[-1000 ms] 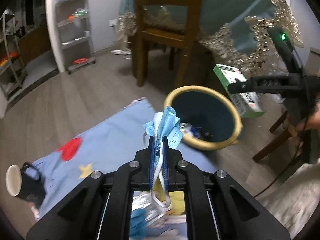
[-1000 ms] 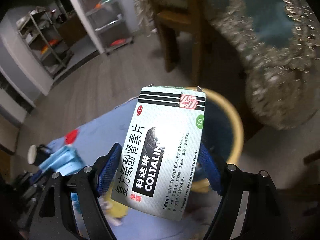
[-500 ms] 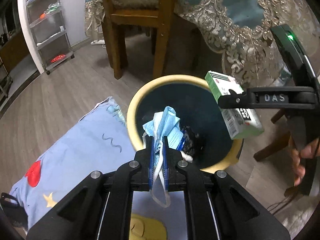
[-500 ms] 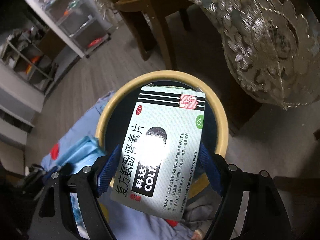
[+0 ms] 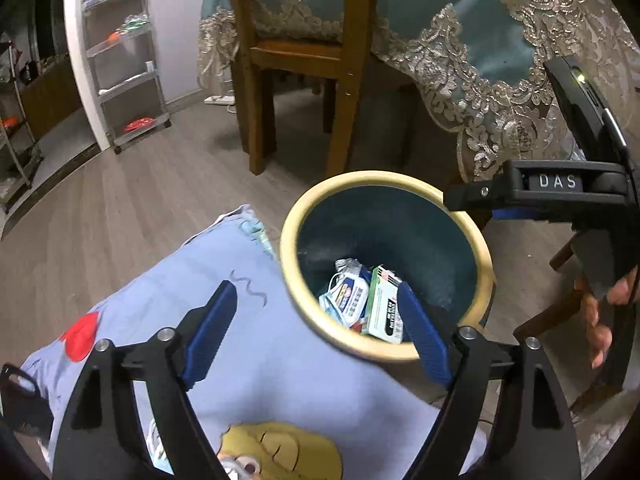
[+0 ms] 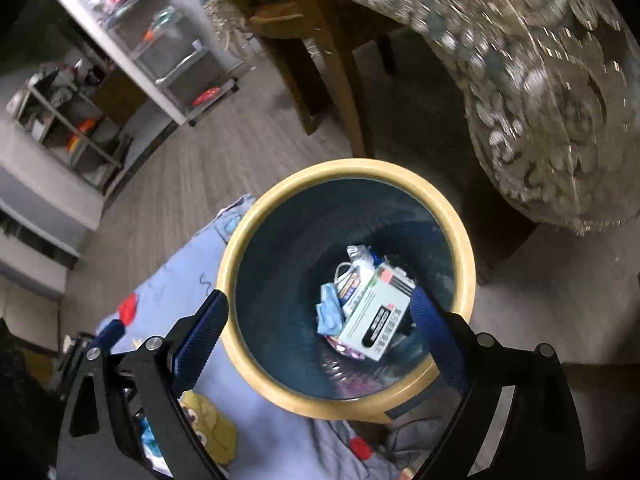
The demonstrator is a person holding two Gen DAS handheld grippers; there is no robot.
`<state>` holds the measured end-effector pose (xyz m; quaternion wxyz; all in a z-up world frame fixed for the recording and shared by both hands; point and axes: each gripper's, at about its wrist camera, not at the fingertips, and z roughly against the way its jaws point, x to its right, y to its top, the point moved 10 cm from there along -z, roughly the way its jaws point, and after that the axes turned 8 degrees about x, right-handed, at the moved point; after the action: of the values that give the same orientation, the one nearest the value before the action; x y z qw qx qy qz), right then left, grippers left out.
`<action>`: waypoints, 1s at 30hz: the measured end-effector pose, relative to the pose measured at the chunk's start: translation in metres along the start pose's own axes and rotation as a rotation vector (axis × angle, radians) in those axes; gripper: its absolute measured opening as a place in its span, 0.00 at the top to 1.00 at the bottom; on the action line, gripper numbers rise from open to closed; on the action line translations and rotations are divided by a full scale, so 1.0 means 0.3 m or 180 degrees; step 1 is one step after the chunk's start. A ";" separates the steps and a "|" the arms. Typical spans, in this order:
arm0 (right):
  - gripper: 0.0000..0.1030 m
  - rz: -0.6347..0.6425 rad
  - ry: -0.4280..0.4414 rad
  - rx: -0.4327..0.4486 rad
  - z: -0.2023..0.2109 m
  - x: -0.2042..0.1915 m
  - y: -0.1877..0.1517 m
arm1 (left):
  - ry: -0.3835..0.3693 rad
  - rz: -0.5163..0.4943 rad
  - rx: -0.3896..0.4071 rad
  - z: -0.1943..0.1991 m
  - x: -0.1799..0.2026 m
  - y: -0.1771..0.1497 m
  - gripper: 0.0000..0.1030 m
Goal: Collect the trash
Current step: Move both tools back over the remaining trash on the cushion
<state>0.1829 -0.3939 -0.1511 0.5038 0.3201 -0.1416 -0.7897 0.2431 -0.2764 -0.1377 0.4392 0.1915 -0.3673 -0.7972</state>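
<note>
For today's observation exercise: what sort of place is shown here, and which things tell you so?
Probably a home dining room: a wooden chair beside a table under a lace-edged tablecloth, a storage shelf rack, and a waste bin on wood flooring.

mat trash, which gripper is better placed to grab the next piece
Left, probably. The left gripper hangs open over the blue mat, while the right gripper, also open, sits above the bin, where the box and mask lie.
</note>
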 end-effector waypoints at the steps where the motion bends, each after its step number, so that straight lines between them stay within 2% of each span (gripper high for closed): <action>1: 0.10 0.0056 -0.0004 0.0009 0.007 -0.014 0.001 | 0.0017 0.0009 0.0009 0.021 -0.010 -0.005 0.20; 7: 0.09 0.0127 0.0040 0.0053 0.062 -0.059 -0.016 | 0.0147 0.0083 0.0088 0.174 -0.092 -0.021 0.16; 13: 0.07 0.0224 0.0127 0.0217 0.164 -0.150 -0.060 | 0.0311 0.0316 0.0192 0.351 -0.204 -0.031 0.10; 23: 0.06 0.0547 0.0197 0.0229 0.256 -0.283 -0.220 | 0.0678 0.0457 0.0289 0.624 -0.361 -0.115 0.06; 30: 0.06 0.0659 0.0246 0.0149 0.264 -0.351 -0.339 | 0.0881 0.0627 0.0303 0.773 -0.462 -0.237 0.06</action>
<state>0.0901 -0.2624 -0.1088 0.5802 0.3457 -0.1727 -0.7169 0.1326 -0.0386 -0.0416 0.5520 0.2831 -0.3576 -0.6981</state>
